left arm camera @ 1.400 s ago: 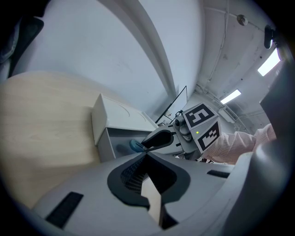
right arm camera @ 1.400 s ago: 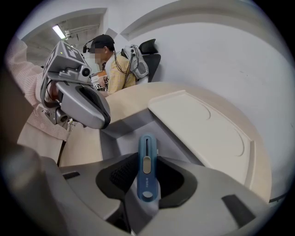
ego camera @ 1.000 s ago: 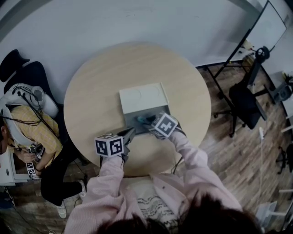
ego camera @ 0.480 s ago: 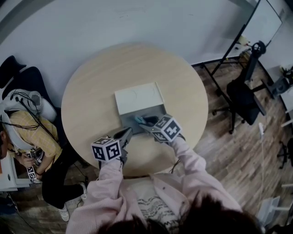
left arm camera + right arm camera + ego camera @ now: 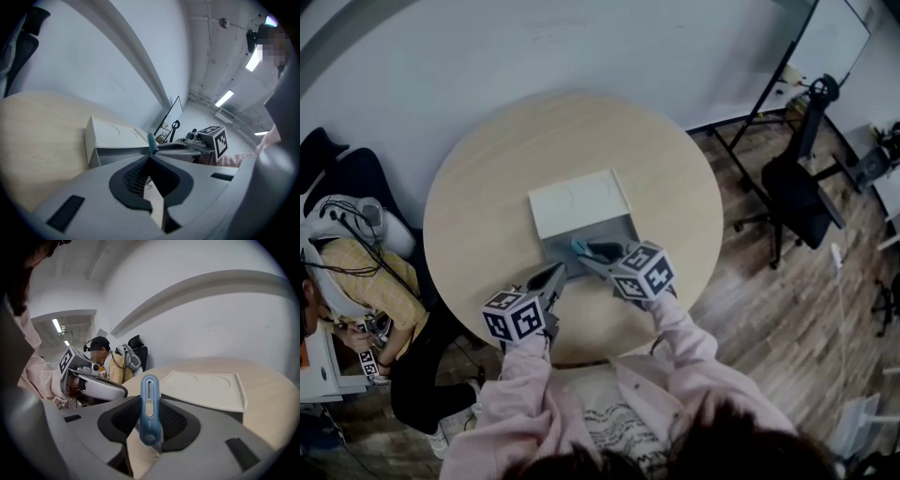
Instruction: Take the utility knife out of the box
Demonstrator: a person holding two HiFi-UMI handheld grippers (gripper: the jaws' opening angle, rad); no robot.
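A grey box [image 5: 602,231] with its white lid [image 5: 576,201] folded back sits in the middle of the round wooden table [image 5: 487,178]. My right gripper [image 5: 592,255] is shut on the blue utility knife [image 5: 579,247] and holds it above the box's near edge. In the right gripper view the knife [image 5: 150,411] stands upright between the jaws, with the lid [image 5: 201,387] behind it. My left gripper [image 5: 555,275] hangs just left of the right one, by the box's near-left corner, shut with nothing in it. The left gripper view shows the box [image 5: 112,140] and the knife's tip [image 5: 151,143] ahead.
A seated person in a yellow top [image 5: 356,272] is at the table's left side. A black office chair [image 5: 802,202] and a whiteboard stand [image 5: 769,103] are on the wooden floor to the right. A pale wall runs behind the table.
Both grippers have risen. The right one has lifted the blue knife up out of the box and rolled as it drew back toward the near edge.
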